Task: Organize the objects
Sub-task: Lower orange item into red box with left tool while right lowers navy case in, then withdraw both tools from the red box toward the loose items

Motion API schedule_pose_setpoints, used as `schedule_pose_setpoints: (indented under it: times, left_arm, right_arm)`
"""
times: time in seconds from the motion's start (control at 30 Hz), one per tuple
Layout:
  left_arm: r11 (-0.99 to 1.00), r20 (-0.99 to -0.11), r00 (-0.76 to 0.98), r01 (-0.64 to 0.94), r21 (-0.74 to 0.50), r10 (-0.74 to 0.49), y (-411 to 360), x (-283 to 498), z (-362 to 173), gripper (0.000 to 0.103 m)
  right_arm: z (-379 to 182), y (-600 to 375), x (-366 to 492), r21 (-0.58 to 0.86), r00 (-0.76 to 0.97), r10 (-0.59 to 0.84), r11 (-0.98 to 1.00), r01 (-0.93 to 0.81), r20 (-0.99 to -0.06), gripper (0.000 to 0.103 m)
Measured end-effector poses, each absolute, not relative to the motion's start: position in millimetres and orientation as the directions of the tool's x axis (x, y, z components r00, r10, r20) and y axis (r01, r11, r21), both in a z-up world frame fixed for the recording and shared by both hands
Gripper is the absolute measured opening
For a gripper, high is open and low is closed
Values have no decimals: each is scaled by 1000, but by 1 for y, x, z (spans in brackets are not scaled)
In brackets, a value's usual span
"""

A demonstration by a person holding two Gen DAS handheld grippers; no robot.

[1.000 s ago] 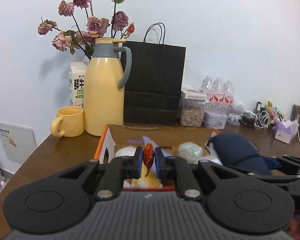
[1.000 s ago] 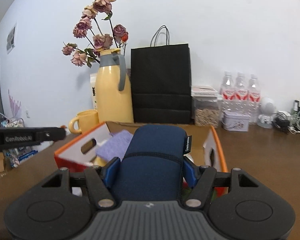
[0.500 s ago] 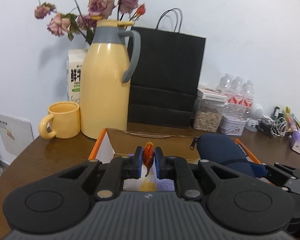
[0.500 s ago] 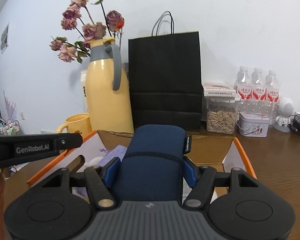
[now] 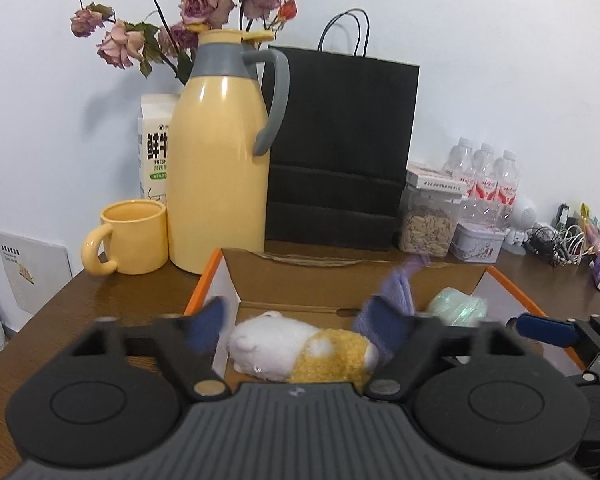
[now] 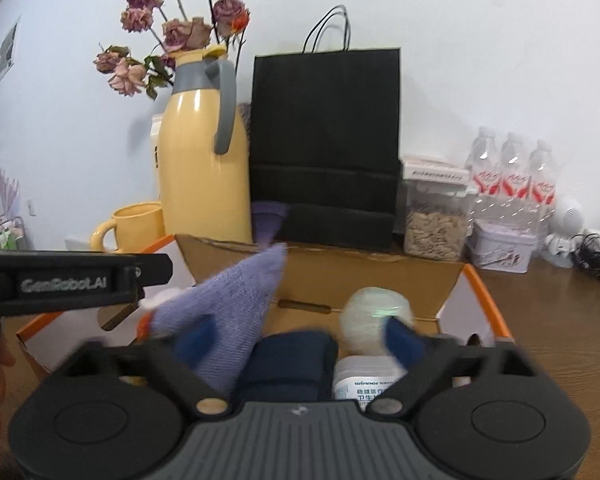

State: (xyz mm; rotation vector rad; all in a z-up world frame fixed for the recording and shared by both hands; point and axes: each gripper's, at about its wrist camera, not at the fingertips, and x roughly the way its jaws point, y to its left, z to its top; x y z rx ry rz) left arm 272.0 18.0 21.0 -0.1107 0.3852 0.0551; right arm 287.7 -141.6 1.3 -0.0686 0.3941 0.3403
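An open cardboard box [image 5: 204, 288] with an orange rim sits in front of both grippers. My left gripper [image 5: 296, 324] hangs over its left part, jaws opening, blurred, pressing on nothing. A white and yellow plush toy [image 5: 300, 346] lies in the box below them. My right gripper [image 6: 300, 338] is over the box [image 6: 488, 292], jaws also opening. The navy pouch [image 6: 292, 360] lies loose in the box between its fingers, apart from the pads. A purple cloth [image 6: 228, 312] sticks up beside it, with a pale ball [image 6: 374, 316] and a white packet [image 6: 360, 380] nearby.
Behind the box stand a yellow jug [image 5: 220, 168], a yellow mug [image 5: 134, 238], a milk carton [image 5: 154, 152], a black paper bag [image 5: 336, 148], a seed jar [image 5: 430, 222], water bottles [image 5: 486, 184] and a tin [image 5: 478, 240]. Cables [image 5: 560, 244] lie at the far right.
Both grippers have swung from shut to wide open. The navy pouch has left the right jaws and lies in the box. The small orange-red thing is gone from the left jaws.
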Motion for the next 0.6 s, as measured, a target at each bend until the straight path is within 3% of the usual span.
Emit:
schedule_pose_setpoints:
  times: [0.03,0.3,0.6]
  left_arm:
    - [992,-365,930,-78,-104,35,18,270,22,103]
    - [991,-343,938,-91,-100,51,19,260,25,103]
    - [992,-299,953,-75,-106,40,21,219,40,103]
  right_arm:
    - [2,-143,286,-2,870,308,942,-335,-386,103]
    - [7,-150,281,7,873,305,945,-327,-381,103]
    - [26,-167,236,-17,901,309,944,-330,-304,103]
